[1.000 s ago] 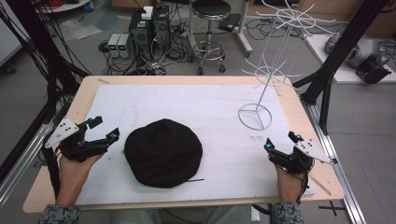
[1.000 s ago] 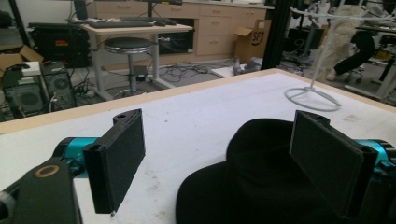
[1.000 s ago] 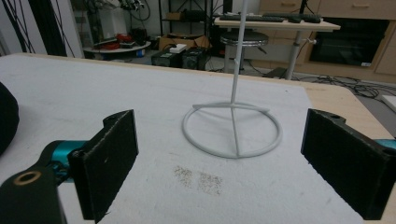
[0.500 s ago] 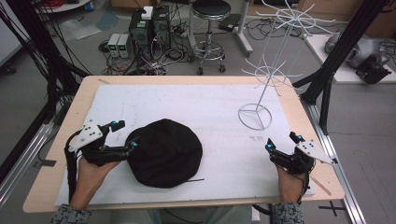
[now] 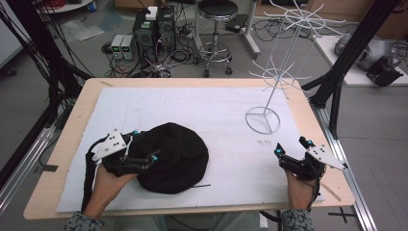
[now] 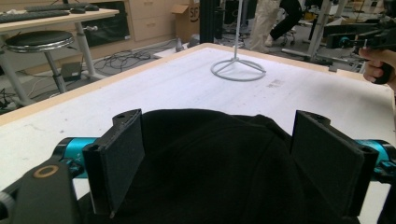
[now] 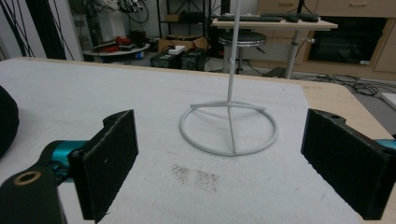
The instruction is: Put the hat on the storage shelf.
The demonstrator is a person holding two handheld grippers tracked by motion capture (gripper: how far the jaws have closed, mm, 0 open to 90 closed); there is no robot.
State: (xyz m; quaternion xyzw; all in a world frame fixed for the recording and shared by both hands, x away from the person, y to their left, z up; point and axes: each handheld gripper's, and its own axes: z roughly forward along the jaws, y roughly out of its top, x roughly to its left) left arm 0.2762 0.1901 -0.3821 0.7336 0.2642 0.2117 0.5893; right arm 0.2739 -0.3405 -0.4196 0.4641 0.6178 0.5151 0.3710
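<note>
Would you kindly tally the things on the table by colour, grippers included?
Black hat: 1
White wire stand: 1
White mat: 1
Black grippers: 2, left gripper with the hat between its open jaws, right gripper open
Total: 5

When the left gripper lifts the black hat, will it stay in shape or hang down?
The black hat looks like soft knitted cloth lying in a low dome, so it will probably sag and fold when lifted. It likely weighs little. The left gripper has its jaws open around its edge; cloth should not slip much on the pads.
</note>
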